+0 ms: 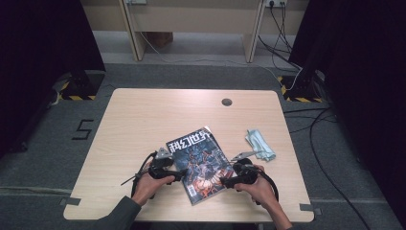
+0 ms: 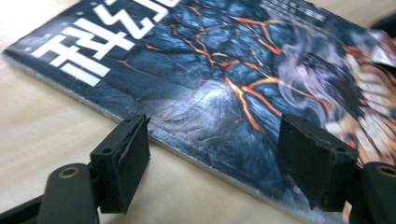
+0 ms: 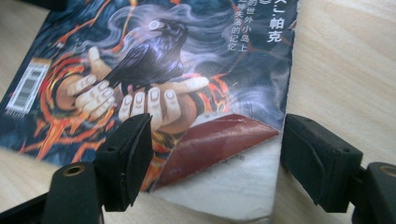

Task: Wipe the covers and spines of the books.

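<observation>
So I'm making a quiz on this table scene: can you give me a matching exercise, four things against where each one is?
Things:
1. magazine
2. cloth
3. left gripper
4. right gripper

Places:
A. at the magazine's left edge
B. at the magazine's folded-up corner
C. flat between the two grippers
D. alone, right of the magazine

Pairs: 1-C, 2-D, 3-A, 4-B

Recording lab: black curtains (image 1: 43, 48), floor cables (image 1: 306, 120).

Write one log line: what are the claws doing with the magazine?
left claw: open at magazine spine | right claw: open at folded cover corner | cloth: untouched
</observation>
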`<control>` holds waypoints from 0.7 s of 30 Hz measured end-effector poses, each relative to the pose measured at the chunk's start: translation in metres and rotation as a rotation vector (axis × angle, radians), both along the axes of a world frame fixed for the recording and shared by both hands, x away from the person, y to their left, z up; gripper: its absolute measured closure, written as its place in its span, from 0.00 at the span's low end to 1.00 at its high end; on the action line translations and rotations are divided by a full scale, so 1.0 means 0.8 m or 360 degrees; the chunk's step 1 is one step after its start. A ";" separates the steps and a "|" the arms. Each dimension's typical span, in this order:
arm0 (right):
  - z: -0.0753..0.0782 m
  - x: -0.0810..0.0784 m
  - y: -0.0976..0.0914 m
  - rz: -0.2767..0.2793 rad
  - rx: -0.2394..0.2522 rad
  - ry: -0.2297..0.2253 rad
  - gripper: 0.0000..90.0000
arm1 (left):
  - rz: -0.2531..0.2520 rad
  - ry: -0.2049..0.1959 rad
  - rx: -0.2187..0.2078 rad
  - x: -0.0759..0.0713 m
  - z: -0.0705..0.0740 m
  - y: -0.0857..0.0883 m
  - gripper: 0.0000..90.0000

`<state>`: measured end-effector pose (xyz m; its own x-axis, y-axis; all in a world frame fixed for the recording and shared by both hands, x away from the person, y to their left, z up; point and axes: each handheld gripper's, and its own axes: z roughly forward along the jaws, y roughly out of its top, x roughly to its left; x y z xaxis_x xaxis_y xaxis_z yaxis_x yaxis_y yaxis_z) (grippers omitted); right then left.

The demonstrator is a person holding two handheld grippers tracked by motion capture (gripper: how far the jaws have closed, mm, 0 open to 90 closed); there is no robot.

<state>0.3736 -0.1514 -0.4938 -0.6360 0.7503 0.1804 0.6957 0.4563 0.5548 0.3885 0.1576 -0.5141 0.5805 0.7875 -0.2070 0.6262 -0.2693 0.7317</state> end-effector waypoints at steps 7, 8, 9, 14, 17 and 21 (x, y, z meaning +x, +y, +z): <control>-0.001 -0.008 0.007 0.0080 0.0000 -0.0011 0.29 | 0.0007 -0.0035 0.0069 0.024 0.000 -0.004 0.27; -0.001 -0.009 0.007 0.0079 0.0000 -0.0009 0.30 | 0.0009 -0.0034 0.0051 0.028 0.000 -0.003 0.27; -0.001 -0.010 0.007 0.0089 0.0007 -0.0009 0.30 | 0.0013 -0.0026 0.0032 0.029 0.000 -0.001 0.28; 0.001 -0.009 0.005 0.0056 0.0054 -0.0003 0.30 | 0.0022 -0.0024 0.0034 0.019 0.005 0.008 0.30; 0.002 -0.008 0.005 0.0055 0.0065 -0.0029 0.30 | 0.0009 -0.0001 0.0029 0.005 0.005 0.012 0.31; 0.000 -0.008 0.006 0.0063 0.0056 -0.0034 0.30 | -0.0030 0.0008 0.0030 -0.014 0.005 0.008 0.33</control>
